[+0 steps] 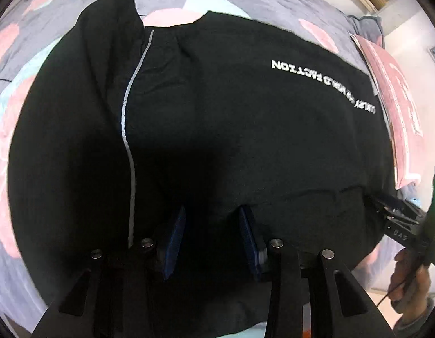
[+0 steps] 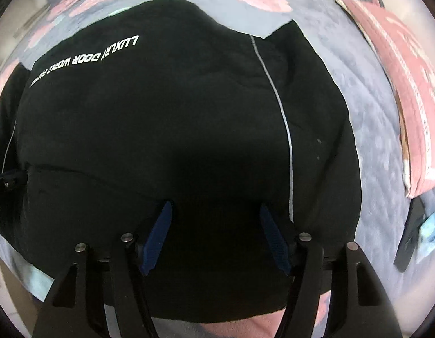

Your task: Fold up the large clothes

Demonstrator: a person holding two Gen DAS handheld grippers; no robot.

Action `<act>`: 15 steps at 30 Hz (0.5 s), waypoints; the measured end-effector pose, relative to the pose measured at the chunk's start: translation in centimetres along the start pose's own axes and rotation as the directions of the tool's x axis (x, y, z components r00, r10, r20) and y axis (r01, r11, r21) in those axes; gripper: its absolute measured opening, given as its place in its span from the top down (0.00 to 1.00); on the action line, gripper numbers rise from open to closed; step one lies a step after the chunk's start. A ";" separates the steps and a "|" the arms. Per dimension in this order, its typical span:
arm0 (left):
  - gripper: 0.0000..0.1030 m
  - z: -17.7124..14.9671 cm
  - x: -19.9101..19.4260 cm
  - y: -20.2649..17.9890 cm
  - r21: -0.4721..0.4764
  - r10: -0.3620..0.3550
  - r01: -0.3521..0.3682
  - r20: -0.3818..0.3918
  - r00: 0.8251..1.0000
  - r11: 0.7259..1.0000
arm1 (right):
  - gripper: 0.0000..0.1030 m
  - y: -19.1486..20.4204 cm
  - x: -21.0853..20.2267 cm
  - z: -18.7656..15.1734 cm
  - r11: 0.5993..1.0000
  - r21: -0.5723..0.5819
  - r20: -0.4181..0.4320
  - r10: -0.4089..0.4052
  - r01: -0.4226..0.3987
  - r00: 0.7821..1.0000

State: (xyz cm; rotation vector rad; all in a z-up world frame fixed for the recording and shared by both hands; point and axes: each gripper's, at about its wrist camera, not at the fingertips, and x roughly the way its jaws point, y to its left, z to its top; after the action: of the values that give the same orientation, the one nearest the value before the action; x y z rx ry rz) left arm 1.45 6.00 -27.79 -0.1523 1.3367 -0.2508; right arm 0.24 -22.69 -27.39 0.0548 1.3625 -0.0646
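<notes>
1. Left wrist view: the black jacket (image 1: 231, 129) lies spread on the bed (image 1: 15, 129), whose cover is grey with pink blotches. White lettering (image 1: 321, 84) runs across the garment toward the right edge, and a pale reflective stripe (image 1: 127, 129) runs down its left part.
2. The left gripper (image 1: 212, 236) points steeply down over the jacket's near part. Its jaws stand partly apart, and nothing is visibly pinched between the blue pads (image 1: 175, 239).
3. At the far right the right gripper (image 1: 397, 214), held in a hand (image 1: 411, 284), sits at the jacket's near right corner.
4. Right wrist view: the same jacket fills the middle, with the lettering at upper left and a reflective stripe on the right. A pink pillow (image 2: 408, 90) lies well apart on the right.
5. The right gripper's jaws are wider and empty above the cloth.
6. Judgement: the garment's long axis runs left to right across both views, away from each gripper toward the far hem, so both hands are equally placed at the near edge.
</notes>
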 end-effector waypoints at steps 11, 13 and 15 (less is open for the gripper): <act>0.60 -2.2 -2.1 1.0 -0.008 0.009 -0.008 0.020 1.000 1.000 | 0.32 -1.2 -0.4 -2.3 1.000 0.018 -0.035 -0.015 0.016 0.999; 0.60 -2.9 -0.8 0.9 0.000 0.009 -0.009 0.034 0.999 1.000 | 0.31 -1.2 0.2 -2.7 1.000 0.020 -0.020 -0.015 0.016 1.000; 0.60 -2.9 -0.2 1.4 -0.012 0.006 -0.005 0.041 0.999 1.000 | 0.31 -1.2 0.2 -2.9 1.000 0.016 -0.011 -0.022 0.022 1.000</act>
State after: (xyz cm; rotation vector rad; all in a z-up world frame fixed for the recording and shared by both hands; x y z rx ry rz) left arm -1.27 7.47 -28.57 -0.1629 1.2978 -0.2342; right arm -2.64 -23.68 -28.15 0.0538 1.3731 -0.0935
